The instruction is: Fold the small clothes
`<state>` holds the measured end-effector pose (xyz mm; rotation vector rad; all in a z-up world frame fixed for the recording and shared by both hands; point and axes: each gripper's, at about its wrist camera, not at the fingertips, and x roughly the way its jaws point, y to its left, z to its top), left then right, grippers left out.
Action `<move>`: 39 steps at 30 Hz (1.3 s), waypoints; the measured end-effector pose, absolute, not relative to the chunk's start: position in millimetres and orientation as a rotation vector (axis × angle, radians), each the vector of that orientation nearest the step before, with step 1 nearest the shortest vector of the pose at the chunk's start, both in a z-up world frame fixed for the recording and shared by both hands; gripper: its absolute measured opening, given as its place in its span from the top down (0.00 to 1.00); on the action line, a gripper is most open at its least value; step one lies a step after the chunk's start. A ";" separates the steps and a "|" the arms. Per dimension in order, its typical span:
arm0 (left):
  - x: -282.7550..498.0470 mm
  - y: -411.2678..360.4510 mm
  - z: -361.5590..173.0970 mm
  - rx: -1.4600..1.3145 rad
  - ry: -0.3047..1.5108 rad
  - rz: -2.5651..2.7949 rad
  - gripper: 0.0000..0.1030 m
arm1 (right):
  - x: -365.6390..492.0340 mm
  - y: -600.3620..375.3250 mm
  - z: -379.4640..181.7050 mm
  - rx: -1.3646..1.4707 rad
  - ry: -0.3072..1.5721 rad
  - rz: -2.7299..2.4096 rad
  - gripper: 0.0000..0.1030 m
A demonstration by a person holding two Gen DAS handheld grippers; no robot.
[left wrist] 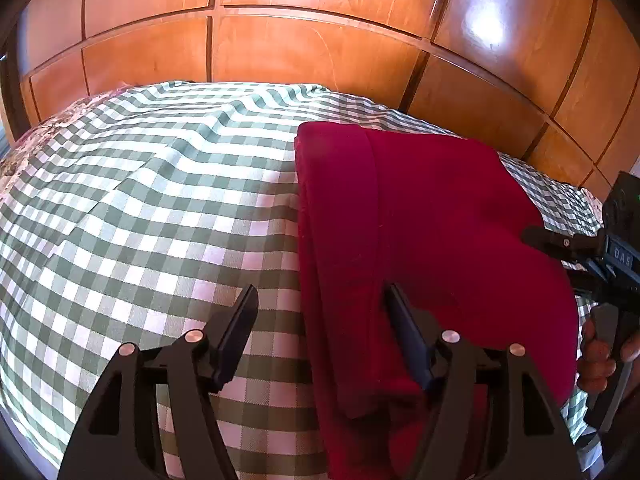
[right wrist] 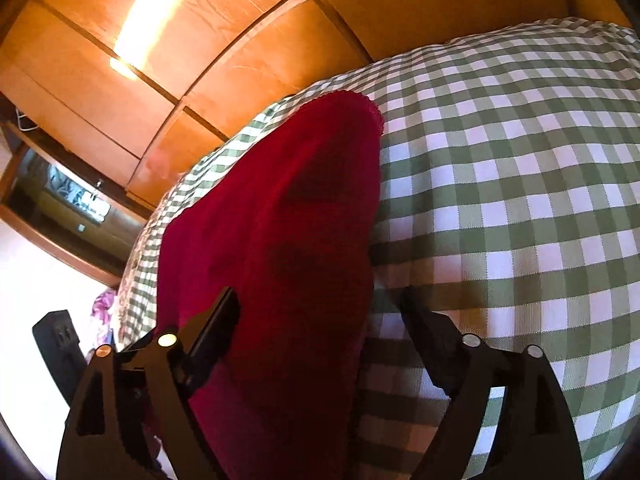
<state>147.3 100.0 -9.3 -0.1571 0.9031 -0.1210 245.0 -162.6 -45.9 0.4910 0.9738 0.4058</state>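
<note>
Glossy wooden panels (left wrist: 320,52) back a bed under a green-white checked sheet (left wrist: 160,200). A red garment (left wrist: 420,220) lies toward the right edge, already folded into a long layered strip; further folds likely remain. It looks soft, matte knit. Left gripper (left wrist: 320,300) and right gripper (right wrist: 316,304) both gape wide, holding nothing.

This is a bedroom in a home. A big bed fills the room, covered with a green and white checked sheet (left wrist: 160,208). A flowery cover (right wrist: 105,308) peeks out at the edge. Behind the bed stands a tall wooden wardrobe (left wrist: 304,52) with shiny doors — light bounces off them. A folded red piece of clothing (left wrist: 420,220) lies on the bed — just like laundry day at home.
</note>
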 end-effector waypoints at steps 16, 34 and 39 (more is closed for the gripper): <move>163.9 133.3 -36.5 -0.349 0.955 -0.277 0.23 | 302.8 -163.7 -58.8 0.543 1.064 0.441 0.12; 154.9 135.9 -47.2 -0.527 0.898 -0.415 0.68 | 208.4 -150.7 -59.7 0.527 1.002 0.569 0.36; 149.2 126.2 -38.9 -0.552 0.906 -0.431 0.75 | 200.4 -144.4 -44.0 0.478 0.966 0.549 0.50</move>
